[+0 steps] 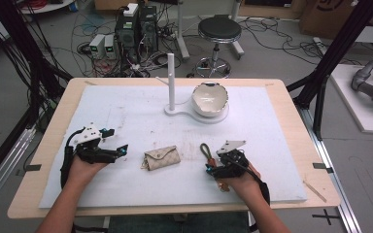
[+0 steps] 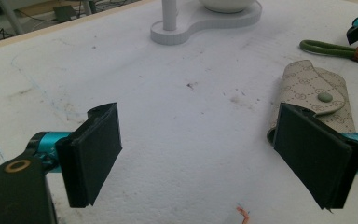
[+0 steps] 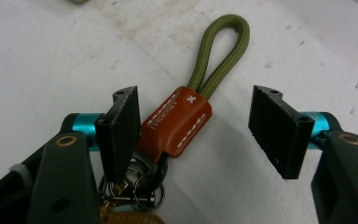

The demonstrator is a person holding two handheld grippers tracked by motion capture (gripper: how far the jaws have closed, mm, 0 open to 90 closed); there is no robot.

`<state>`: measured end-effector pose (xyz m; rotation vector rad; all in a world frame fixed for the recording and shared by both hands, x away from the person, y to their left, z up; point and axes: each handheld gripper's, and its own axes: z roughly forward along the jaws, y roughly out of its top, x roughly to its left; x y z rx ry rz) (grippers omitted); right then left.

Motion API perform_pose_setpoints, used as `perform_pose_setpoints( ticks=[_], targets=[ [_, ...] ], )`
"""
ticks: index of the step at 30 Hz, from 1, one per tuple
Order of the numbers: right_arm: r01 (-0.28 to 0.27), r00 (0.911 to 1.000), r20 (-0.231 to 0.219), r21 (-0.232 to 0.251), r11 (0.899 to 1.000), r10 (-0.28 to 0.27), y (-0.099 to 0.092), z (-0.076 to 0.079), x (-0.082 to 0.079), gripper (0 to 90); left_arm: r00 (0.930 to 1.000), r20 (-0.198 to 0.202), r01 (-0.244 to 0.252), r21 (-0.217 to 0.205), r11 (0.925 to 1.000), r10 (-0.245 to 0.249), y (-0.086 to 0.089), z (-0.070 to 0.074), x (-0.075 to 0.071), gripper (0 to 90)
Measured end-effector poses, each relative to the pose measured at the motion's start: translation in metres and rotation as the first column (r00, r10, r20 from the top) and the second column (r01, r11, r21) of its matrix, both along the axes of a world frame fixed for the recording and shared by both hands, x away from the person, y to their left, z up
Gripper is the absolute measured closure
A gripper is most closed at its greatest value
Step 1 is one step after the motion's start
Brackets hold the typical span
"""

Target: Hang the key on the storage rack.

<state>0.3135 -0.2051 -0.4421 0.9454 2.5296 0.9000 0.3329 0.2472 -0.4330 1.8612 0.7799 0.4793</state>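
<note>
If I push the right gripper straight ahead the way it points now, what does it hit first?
The right gripper would first meet the brown leather tab of the key strap, already between its open jaws, then the green cord loop. Past that, bare white mat, as far as visible.

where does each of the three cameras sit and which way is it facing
High view: above the near table edge, facing forward and down; both forearms, left gripper and right gripper show.
Left gripper view: rides that gripper, looking across the white mat; its open black jaws show.
Right gripper view: looks down between its jaws at the olive cord loop with brown leather tab.
Shared: the beige monogram key pouch, high and left views.
</note>
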Motion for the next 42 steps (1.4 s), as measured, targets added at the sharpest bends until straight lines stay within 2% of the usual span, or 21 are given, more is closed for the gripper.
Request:
perform_pose_setpoints(
  ticks=[2, 4, 5, 13, 14, 15, 21, 25, 26, 28, 29, 30, 32, 33, 34, 36, 38, 39, 40, 41, 42],
  targets=[
    [-0.001, 0.9999, -0.011, 0.003, 1.0, 0.002, -0.001, 0.0, -0.001, 41.5, 1.0, 0.0, 0.0, -0.002, 1.0, 0.0, 0.0, 0.0, 0.0, 15.1],
    [-0.004, 0.9998, -0.019, 0.006, 1.0, 0.004, 0.0, 0.0, -0.001, 43.0, 1.0, 0.0, -0.001, -0.001, 1.0, 0.001, 0.0, 0.0, 0.0, 15.1],
    [-0.007, 0.9997, -0.023, 0.006, 1.0, 0.007, 0.0, 0.0, -0.002, 47.2, 1.0, 0.0, -0.001, 0.0, 1.0, 0.001, 0.0, 0.0, 0.0, 15.1],
    [-0.027, 0.9992, -0.029, 0.014, 1.0, 0.027, 0.001, 0.001, -0.003, 61.1, 1.0, -0.001, 0.002, 0.004, 1.0, -0.002, -0.001, 0.0, 0.0, 15.1],
    [-0.029, 0.9993, -0.025, 0.012, 1.0, 0.029, 0.001, 0.001, -0.003, 67.2, 1.0, -0.001, 0.003, 0.003, 1.0, -0.003, -0.001, 0.0, 0.0, 15.1],
    [-0.029, 0.9993, -0.022, 0.007, 1.0, 0.029, 0.001, 0.001, -0.003, 69.0, 1.0, -0.001, 0.003, 0.003, 1.0, -0.003, -0.001, 0.0, 0.0, 15.1],
    [-0.021, 0.9996, -0.017, 0.014, 1.0, 0.022, 0.0, 0.003, -0.002, 73.5, 1.0, -0.001, 0.006, 0.009, 0.9999, -0.006, -0.001, 0.0, 0.0, 15.1],
    [-0.006, 0.9999, -0.012, 0.042, 0.999, 0.006, -0.003, 0.005, 0.0, 74.8, 1.0, -0.002, 0.004, 0.006, 1.0, -0.004, -0.001, 0.0, 0.0, 15.1],
    [0.0, 1.0, -0.007, 0.09, 0.996, 0.0, -0.007, 0.009, 0.001, 75.2, 1.0, -0.001, 0.006, 0.007, 1.0, -0.006, -0.001, 0.0, 0.0, 15.1],
    [-0.001, 1.0, -0.005, 0.104, 0.995, 0.002, -0.008, 0.01, 0.001, 75.3, 1.0, -0.001, 0.006, 0.009, 0.9999, -0.006, -0.001, -0.001, 0.0, 15.1],
    [0.003, 1.0, -0.006, 0.15, 0.989, -0.003, -0.01, 0.014, 0.002, 75.7, 1.0, -0.002, 0.009, 0.009, 0.9999, -0.009, -0.001, -0.001, 0.0, 15.1],
    [0.003, 1.0, -0.006, 0.15, 0.989, -0.003, -0.01, 0.014, 0.002, 75.7, 1.0, -0.002, 0.009, 0.009, 0.9999, -0.009, -0.001, -0.001, 0.0, 15.1],
    [0.011, 0.9999, -0.003, 0.212, 0.977, -0.011, -0.013, 0.018, 0.004, 76.3, 0.9999, -0.002, 0.01, 0.011, 0.9999, -0.01, -0.001, -0.001, 0.0, 15.1],
    [0.011, 0.9999, -0.003, 0.212, 0.977, -0.011, -0.013, 0.018, 0.004, 76.3, 1.0, -0.001, 0.01, 0.009, 0.9999, -0.01, -0.002, -0.001, 0.0, 15.1],
    [0.014, 0.9999, -0.001, 0.257, 0.966, -0.014, -0.015, 0.022, 0.006, 76.6, 1.0, -0.001, 0.006, 0.01, 0.9999, -0.006, -0.001, 0.0, 0.0, 15.1],
    [0.017, 0.9998, 0.005, 0.268, 0.963, -0.019, -0.017, 0.024, 0.007, 76.8, 1.0, 0.001, 0.005, 0.006, 1.0, -0.005, -0.001, 0.0, 0.0, 15.1],
    [0.021, 0.9994, 0.018, 0.305, 0.952, -0.028, -0.021, 0.03, 0.009, 80.6, 1.0, 0.002, 0.004, 0.003, 1.0, -0.004, -0.001, 0.0, 0.0, 15.1],
    [0.021, 0.9994, 0.018, 0.305, 0.952, -0.028, -0.021, 0.03, 0.009, 80.6, 1.0, 0.003, 0.004, 0.003, 1.0, -0.004, -0.001, 0.0, 0.0, 15.1],
    [0.022, 0.9993, 0.02, 0.321, 0.947, -0.031, -0.023, 0.032, 0.011, 80.9, 1.0, 0.002, 0.003, 0.003, 1.0, -0.003, -0.001, 0.0, 0.0, 15.1],
    [0.027, 0.9987, 0.031, 0.348, 0.937, -0.04, -0.025, 0.038, 0.013, 80.9, 1.0, 0.002, 0.004, 0.003, 1.0, -0.004, -0.001, 0.0, 0.0, 15.1],
    [0.028, 0.9984, 0.036, 0.354, 0.935, -0.043, -0.025, 0.04, 0.014, 80.9, 1.0, 0.002, 0.004, 0.003, 1.0, -0.004, -0.001, 0.0, 0.0, 15.1]
  ],
)
